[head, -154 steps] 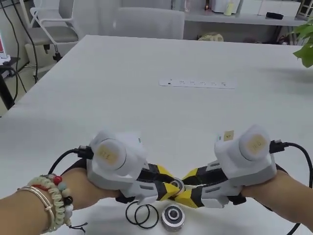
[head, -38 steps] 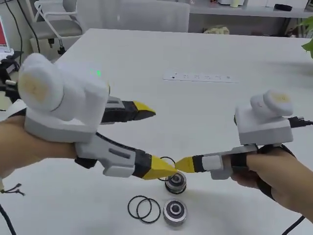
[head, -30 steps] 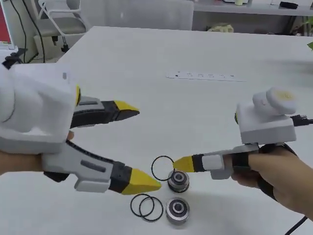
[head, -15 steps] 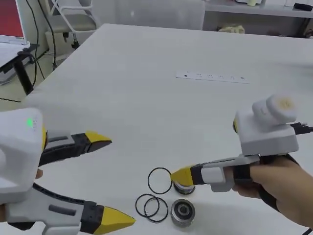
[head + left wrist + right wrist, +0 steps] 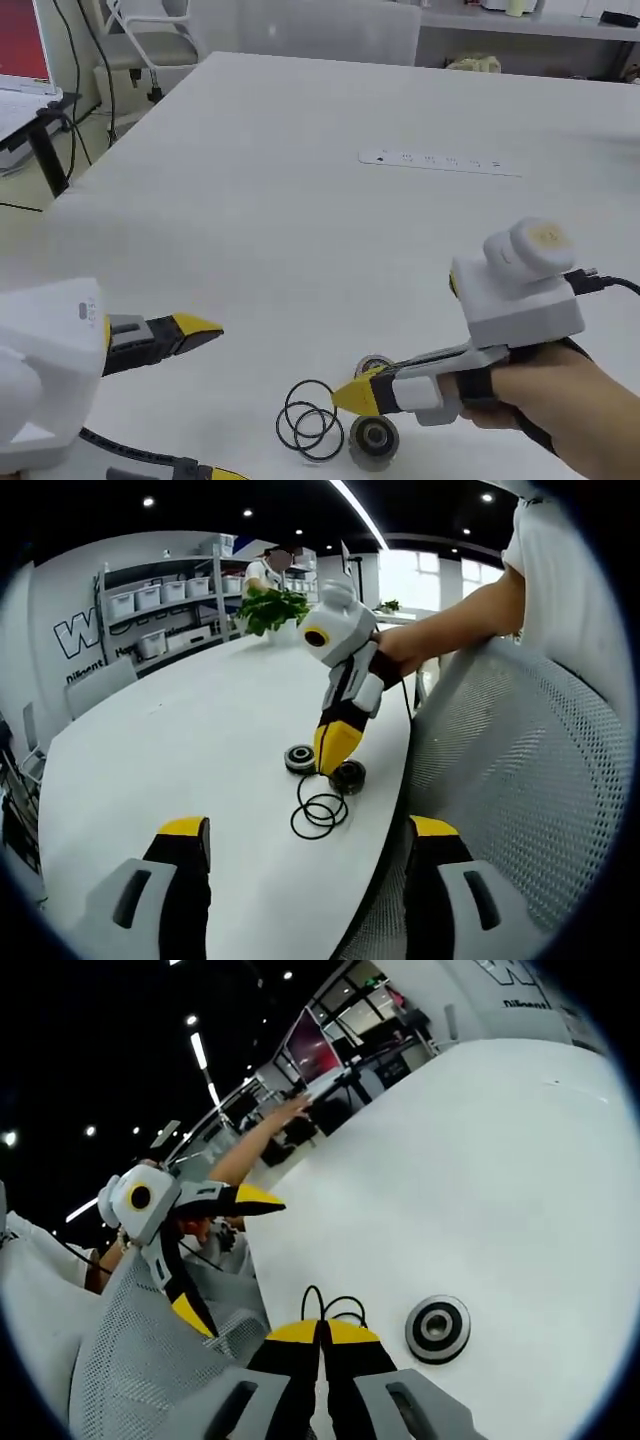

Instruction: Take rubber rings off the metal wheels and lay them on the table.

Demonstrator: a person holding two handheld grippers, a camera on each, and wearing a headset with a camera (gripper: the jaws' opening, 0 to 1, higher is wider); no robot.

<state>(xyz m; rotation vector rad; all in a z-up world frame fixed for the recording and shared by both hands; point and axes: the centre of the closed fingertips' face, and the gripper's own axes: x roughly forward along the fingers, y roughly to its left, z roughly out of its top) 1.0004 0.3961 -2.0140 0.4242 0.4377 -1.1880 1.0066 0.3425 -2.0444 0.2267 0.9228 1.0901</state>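
Note:
Two metal wheels lie near the table's front edge, one (image 5: 373,437) in plain sight and one (image 5: 376,365) partly behind my right gripper (image 5: 345,397). That gripper is shut on a thin black rubber ring (image 5: 303,398), which it holds over two more rings (image 5: 312,432) lying flat left of the wheels. In the right gripper view the jaws (image 5: 322,1328) are pressed together, with the ring's loop (image 5: 318,1302) rising from them and one wheel (image 5: 437,1328) to the right. My left gripper (image 5: 212,400) stands wide open to the left, with nothing in it. In the left gripper view the rings (image 5: 320,810) and both wheels (image 5: 299,757) (image 5: 348,775) lie ahead.
A white power strip (image 5: 440,162) lies mid-table. Chairs (image 5: 300,30) stand at the far edge and a desk (image 5: 30,100) at the far left. A potted plant (image 5: 270,608) sits on the table's far end, and a mesh chair back (image 5: 520,780) is close to the front edge.
The left gripper opened, let go and drew back to the lower left. The right gripper carried a ring from beside the wheel down toward the two lying rings. The head camera shifted.

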